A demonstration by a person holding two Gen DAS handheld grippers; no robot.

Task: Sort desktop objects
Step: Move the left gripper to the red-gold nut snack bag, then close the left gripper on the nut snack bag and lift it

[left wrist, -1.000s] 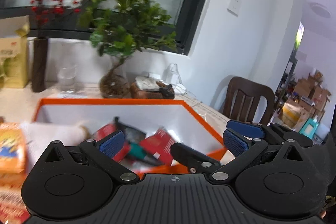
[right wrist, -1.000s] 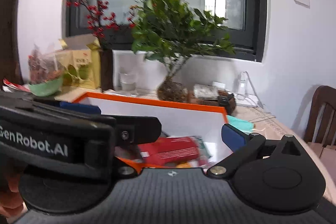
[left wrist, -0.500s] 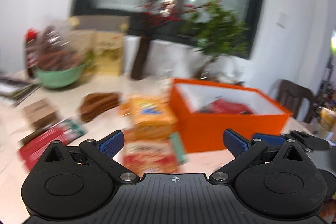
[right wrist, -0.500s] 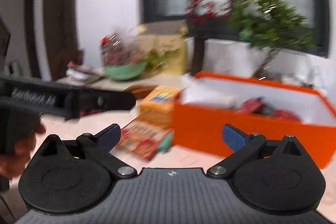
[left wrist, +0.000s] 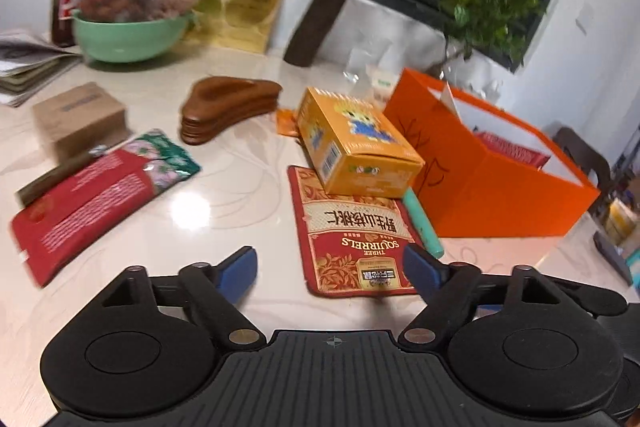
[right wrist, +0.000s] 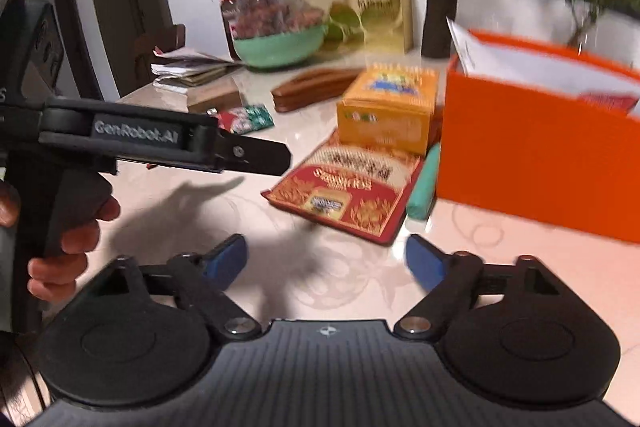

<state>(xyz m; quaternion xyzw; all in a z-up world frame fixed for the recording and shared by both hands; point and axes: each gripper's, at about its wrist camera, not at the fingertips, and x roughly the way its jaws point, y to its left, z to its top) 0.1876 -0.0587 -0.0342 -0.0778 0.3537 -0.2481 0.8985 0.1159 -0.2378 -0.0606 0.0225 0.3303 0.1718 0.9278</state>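
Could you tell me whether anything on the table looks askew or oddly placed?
Yes: the yellow box sits crooked, partly on top of the red snack pouch, and a teal pen is wedged between them and the orange bin.

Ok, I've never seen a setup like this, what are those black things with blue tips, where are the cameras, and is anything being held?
No robot here: a person holds a hand-held two-finger gripper in each hand. Each picture comes from a fisheye camera on one gripper, looking forward along its blue-padded fingers. The left view shows the left gripper, the right view the right gripper; the left gripper also shows there from the side, with the person's hand on its handle. Both have just been closing a little but stand open, holding nothing. On the table lie a red snack pouch, a yellow box resting on it, a teal pen, and an orange box with items inside.
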